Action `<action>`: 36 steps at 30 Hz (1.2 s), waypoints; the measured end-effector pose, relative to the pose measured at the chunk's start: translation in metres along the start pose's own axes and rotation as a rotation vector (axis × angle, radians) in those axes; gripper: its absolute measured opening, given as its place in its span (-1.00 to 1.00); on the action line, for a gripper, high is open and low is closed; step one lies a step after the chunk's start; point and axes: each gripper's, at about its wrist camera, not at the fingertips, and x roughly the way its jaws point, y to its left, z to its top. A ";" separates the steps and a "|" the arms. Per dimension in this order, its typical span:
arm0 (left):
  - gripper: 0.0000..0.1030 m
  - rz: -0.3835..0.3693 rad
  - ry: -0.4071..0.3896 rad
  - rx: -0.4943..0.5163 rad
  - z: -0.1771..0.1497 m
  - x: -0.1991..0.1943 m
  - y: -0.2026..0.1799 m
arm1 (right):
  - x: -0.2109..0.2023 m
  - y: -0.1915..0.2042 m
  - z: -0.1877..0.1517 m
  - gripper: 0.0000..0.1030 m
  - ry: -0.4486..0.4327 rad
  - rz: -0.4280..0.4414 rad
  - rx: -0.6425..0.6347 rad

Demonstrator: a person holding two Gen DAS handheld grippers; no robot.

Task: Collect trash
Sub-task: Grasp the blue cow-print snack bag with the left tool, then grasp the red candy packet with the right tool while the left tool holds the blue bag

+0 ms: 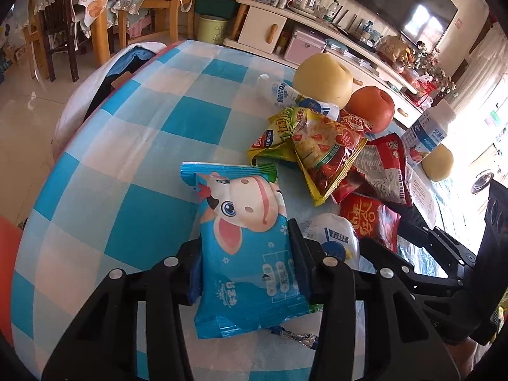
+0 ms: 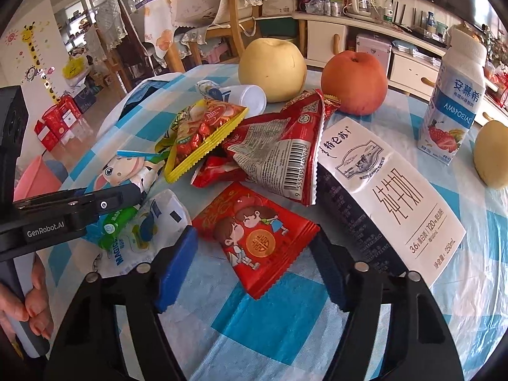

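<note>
On the checked table [image 1: 133,165] I count two pale pears [image 2: 272,69], one red apple [image 2: 354,82], one upright yoghurt bottle [image 2: 452,101] and one milk carton [image 2: 390,190] lying flat. Trash: a loose heap of wrappers at centre. My left gripper [image 1: 246,254] has its pads pressed against both sides of the blue cow wrapper [image 1: 244,222]. My right gripper [image 2: 254,270] stands apart, straddling the red cartoon wrapper [image 2: 254,238]; I cannot tell if the pads touch it. Free cloth runs left to the table edge. A pink bin [image 2: 35,177] sits on the floor beyond that edge, contents hidden.
</note>
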 end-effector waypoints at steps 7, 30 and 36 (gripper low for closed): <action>-0.11 -0.030 0.000 -0.025 -0.006 -0.008 0.006 | -0.009 0.001 0.000 -0.04 -0.022 0.008 -0.004; -0.12 -0.094 -0.079 -0.089 -0.005 -0.044 0.030 | -0.006 0.010 -0.007 0.47 -0.016 -0.022 -0.077; -0.12 -0.091 -0.083 -0.085 -0.006 -0.045 0.029 | 0.001 0.022 -0.006 0.28 0.009 0.002 -0.114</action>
